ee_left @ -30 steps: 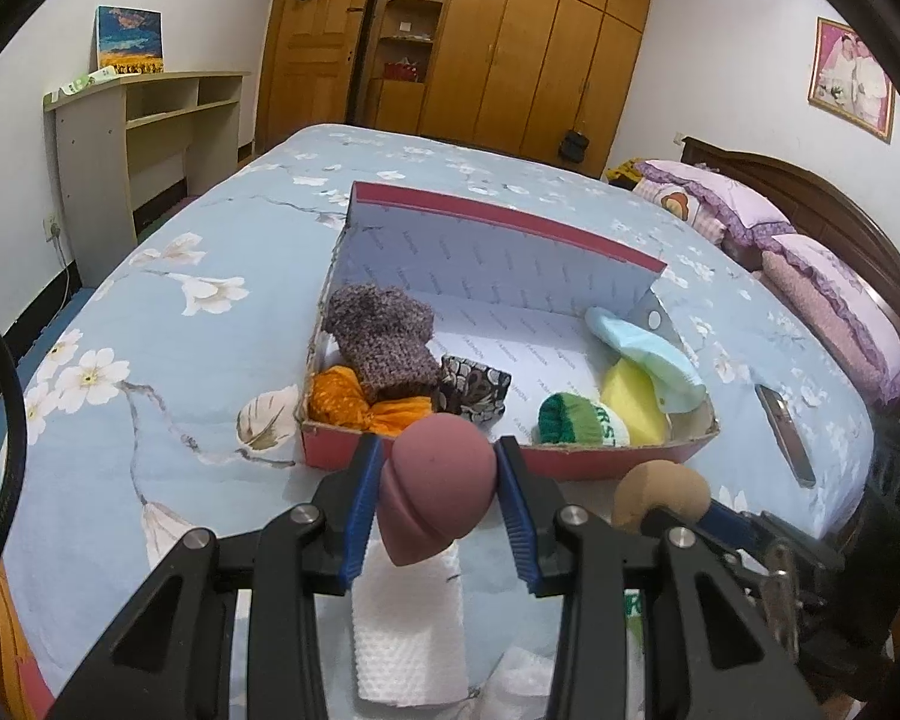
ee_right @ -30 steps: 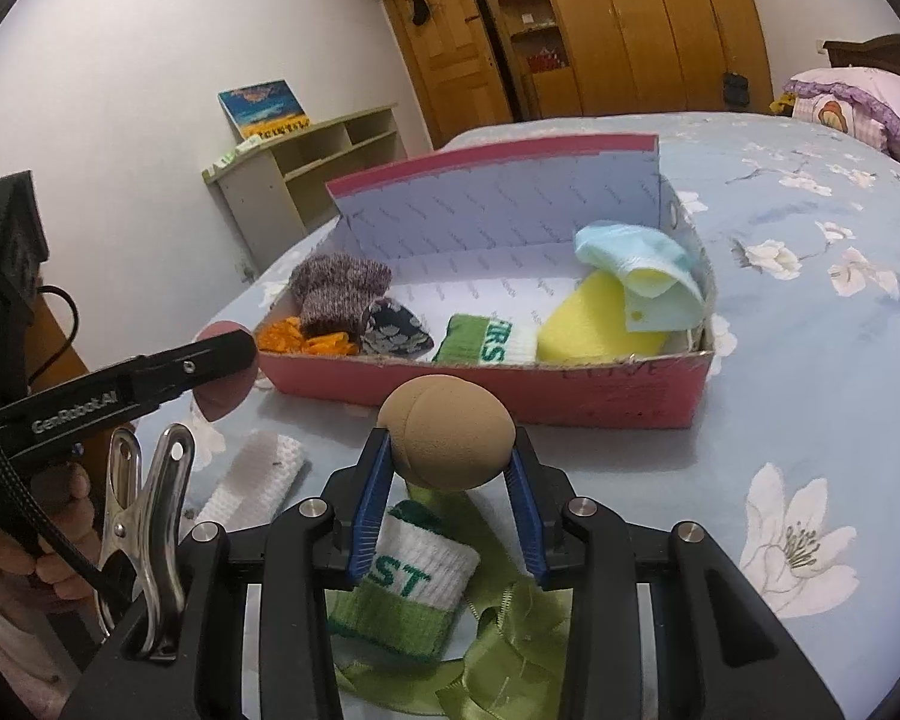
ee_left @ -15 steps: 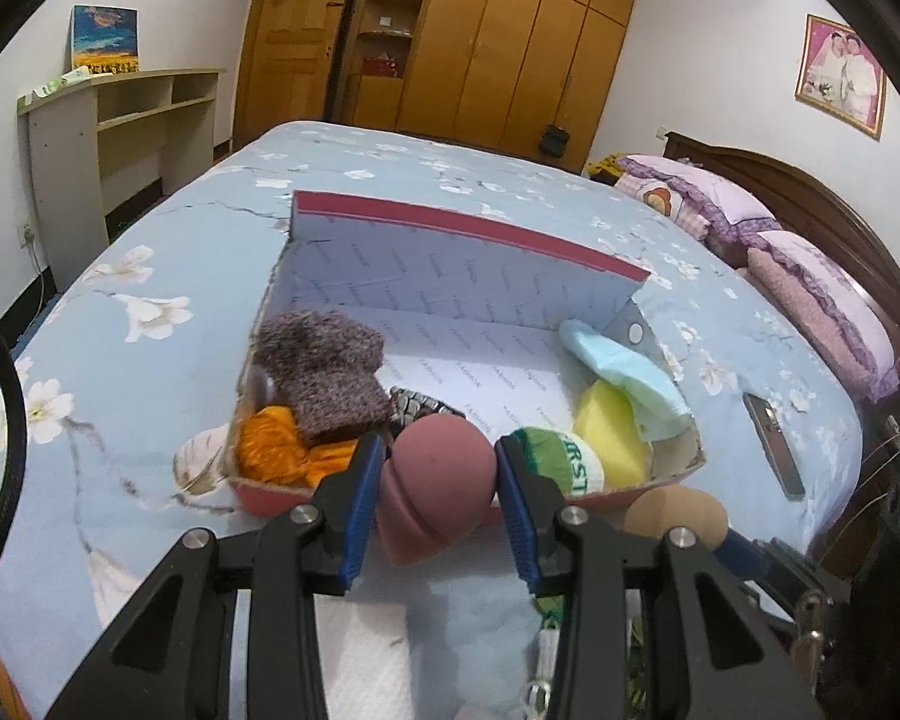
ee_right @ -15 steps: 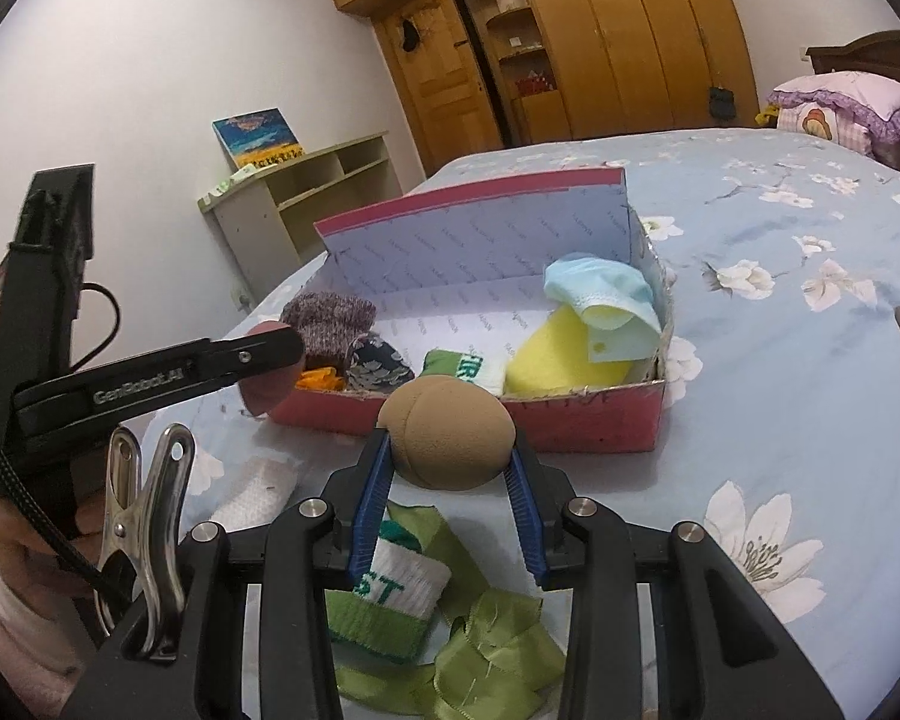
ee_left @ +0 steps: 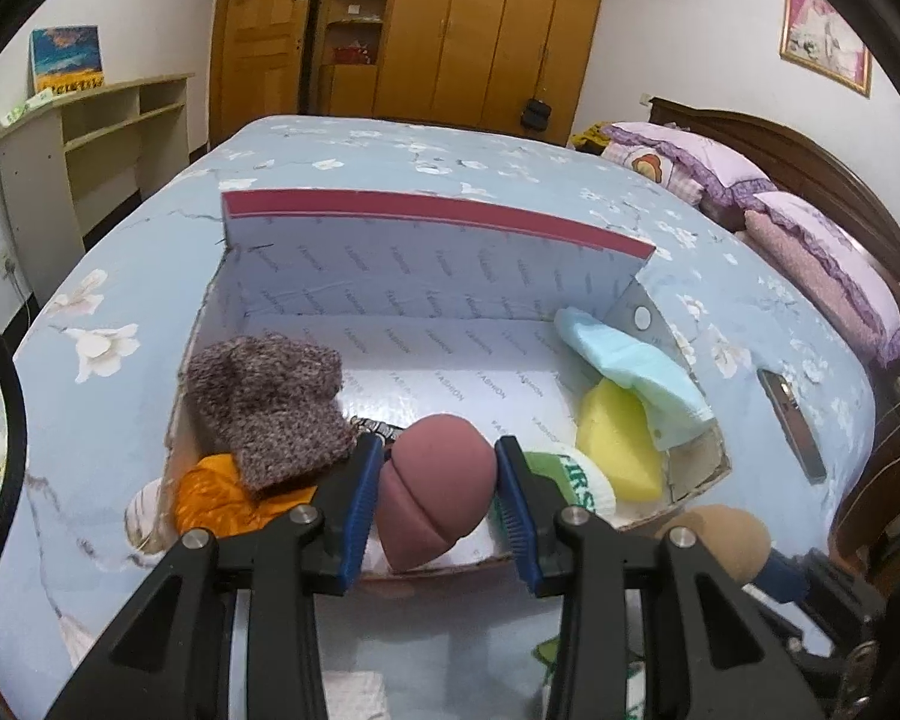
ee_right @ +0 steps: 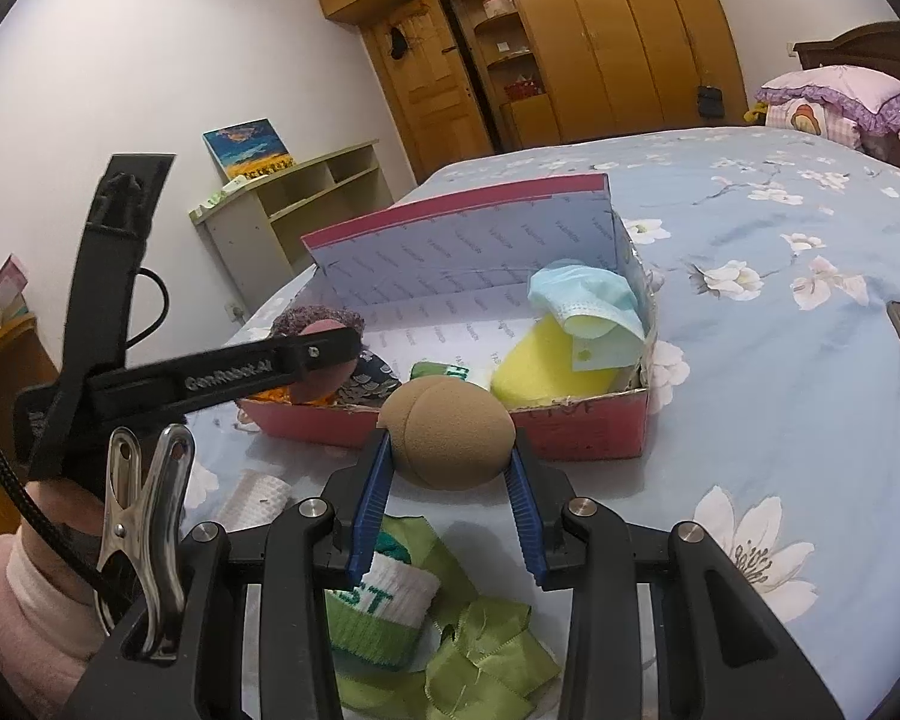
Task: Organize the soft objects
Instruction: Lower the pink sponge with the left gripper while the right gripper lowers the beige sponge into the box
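My left gripper (ee_left: 441, 501) is shut on a dusky pink makeup sponge (ee_left: 435, 489) and holds it over the front edge of the red cardboard box (ee_left: 426, 210). My right gripper (ee_right: 450, 468) is shut on a tan makeup sponge (ee_right: 450, 435), just in front of the box's red front wall (ee_right: 582, 435). The box holds a brown knitted sock (ee_left: 264, 402), orange cloth (ee_left: 210, 492), a patterned item, a green-white sock (ee_left: 576, 474), a yellow sponge (ee_left: 618, 444) and a light blue mask (ee_left: 630, 360).
The box sits on a blue flowered bed (ee_left: 150, 276). Near the bed's front edge lie a green-white sock (ee_right: 378, 606), green ribbon (ee_right: 480, 654) and a white cloth (ee_right: 252, 498). A phone (ee_left: 789, 420) lies right of the box. Pillows (ee_left: 822, 264) are far right.
Both grippers have moved forward toward the box with their sponges. The left one now reaches over the box's front edge.
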Demonstrator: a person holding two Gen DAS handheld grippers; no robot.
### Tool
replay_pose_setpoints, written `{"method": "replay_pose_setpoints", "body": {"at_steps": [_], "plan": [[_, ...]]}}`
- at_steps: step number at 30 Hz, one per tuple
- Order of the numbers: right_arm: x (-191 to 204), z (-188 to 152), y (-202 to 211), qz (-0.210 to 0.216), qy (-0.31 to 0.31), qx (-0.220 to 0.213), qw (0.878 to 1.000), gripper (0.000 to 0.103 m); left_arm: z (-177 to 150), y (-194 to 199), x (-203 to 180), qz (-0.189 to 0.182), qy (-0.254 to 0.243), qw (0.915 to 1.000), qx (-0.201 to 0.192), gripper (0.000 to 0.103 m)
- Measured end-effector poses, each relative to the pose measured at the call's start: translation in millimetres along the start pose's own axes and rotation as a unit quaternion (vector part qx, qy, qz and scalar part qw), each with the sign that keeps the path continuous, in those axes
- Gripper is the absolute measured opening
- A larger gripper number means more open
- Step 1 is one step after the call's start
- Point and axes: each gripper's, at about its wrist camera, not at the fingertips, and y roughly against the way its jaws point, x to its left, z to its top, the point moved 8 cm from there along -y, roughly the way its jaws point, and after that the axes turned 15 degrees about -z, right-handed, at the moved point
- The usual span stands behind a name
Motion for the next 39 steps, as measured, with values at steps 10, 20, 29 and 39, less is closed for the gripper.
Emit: {"method": "replay_pose_setpoints", "body": {"at_steps": [10,20,29,39], "plan": [[3.7,19.7,-10.6,-0.025,0.027,-0.006,0.999,0.039,-19.4,-15.5,12.6,0.039,-0.022,0.999,-0.01,0.041],[4.2,41.4,-55.7,-0.05,0.036,0.005,0.998,0.039,-21.0,-15.3,15.1,0.036,-0.022,0.999,-0.016,0.041],[1.3,39.8,-82.3,-0.061,0.038,0.016,0.997,0.039,-23.8,-14.0,15.4,0.039,-0.022,0.9989,-0.015,0.046],[1.5,38.6,-80.7,-0.062,0.038,0.011,0.997,0.044,-23.1,-14.0,17.8,0.038,-0.021,0.9989,-0.015,0.047]]}}
